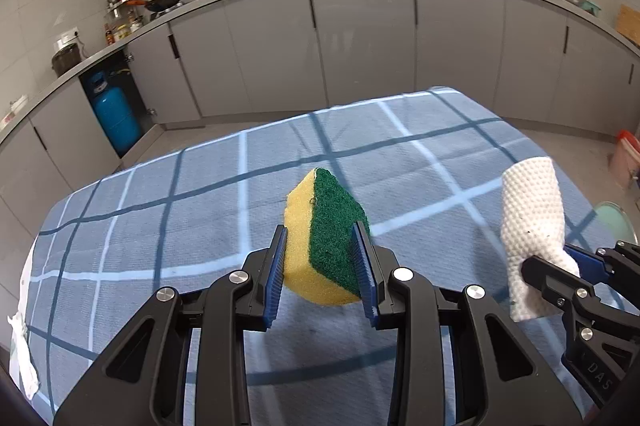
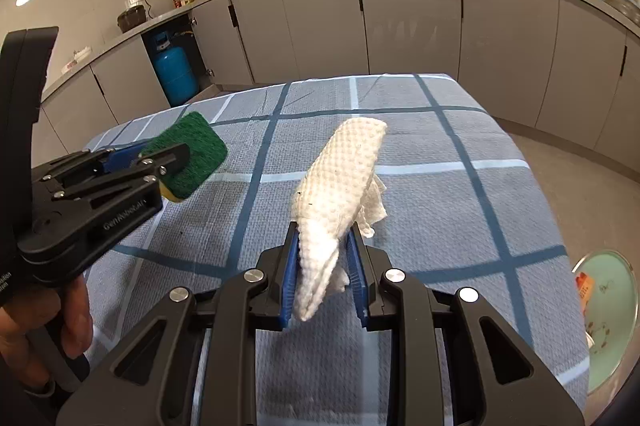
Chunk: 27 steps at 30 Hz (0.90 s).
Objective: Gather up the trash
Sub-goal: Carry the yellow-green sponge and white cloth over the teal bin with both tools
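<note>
Left gripper (image 1: 324, 266) nearest the lens in left wrist view: blue pads clamped on a sponge (image 1: 326, 238), yellow foam w/ green scrub face, held up off the table (image 1: 140, 226). Table wears a blue-and-white check cloth; using it as ref.

Right gripper (image 2: 324, 266) in its own view: jaws narrow, pinched on a crumpled white paper towel (image 2: 340, 186), towel sticks up and fwd, also clear of the table.

View diffs:
- Left view only: scrap of white paper (image 1: 22, 354) hanging at table's near-left edge; pink bin (image 1: 626, 162) on the floor past table's right side.
- Right view only: a hand (image 2: 76, 318) on the left gripper's handle, left of table; green-rimmed bin (image 2: 608, 314) on floor off table's right edge, w/ something orange inside. Left view gets just a sliver of that bin.
- Both: blue gas cylinder (image 2: 176, 74) in an open cabinet beyond table's far-left corner, wok (image 1: 166, 0) on the counter behind.

Text: "GenRobot.AI" on left gripper's body (right view); "DAS" partial on right gripper's body (left view). Small white print at far left of right view, too tiny to read.
</note>
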### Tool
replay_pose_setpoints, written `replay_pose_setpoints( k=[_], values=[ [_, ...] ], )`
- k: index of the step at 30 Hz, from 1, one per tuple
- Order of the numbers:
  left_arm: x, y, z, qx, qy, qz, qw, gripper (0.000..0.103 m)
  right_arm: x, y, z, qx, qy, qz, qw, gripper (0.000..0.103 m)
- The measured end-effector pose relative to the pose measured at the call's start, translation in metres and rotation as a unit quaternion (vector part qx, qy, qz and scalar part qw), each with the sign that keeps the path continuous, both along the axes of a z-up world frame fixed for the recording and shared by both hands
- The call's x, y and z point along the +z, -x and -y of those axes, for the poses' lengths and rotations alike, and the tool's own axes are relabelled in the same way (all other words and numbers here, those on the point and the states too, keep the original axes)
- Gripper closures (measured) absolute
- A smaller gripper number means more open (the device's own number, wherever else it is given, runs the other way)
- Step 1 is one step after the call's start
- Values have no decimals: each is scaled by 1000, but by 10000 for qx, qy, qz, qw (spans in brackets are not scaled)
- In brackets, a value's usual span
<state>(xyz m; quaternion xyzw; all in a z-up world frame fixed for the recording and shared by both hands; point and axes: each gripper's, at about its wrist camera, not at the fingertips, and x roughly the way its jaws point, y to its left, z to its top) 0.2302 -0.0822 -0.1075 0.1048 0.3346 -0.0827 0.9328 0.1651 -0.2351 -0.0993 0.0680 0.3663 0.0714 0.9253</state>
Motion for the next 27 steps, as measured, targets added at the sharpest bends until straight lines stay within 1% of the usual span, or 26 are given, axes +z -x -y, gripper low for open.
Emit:
replay_pose_setpoints(
  k=[9, 13, 27],
  values=[
    [6, 22, 34, -326, -4, 7, 9995, 70, 8, 28, 28, -258, -60, 145, 9995, 78],
    [8, 29, 51, -528, -41, 14, 9986, 70, 10, 42, 48, -418, -63, 187, 9989, 78],
    [14, 55, 132, -1317, -145, 94, 9911, 70, 11, 83, 116, -1059, -126, 222, 9940, 78]
  ],
)
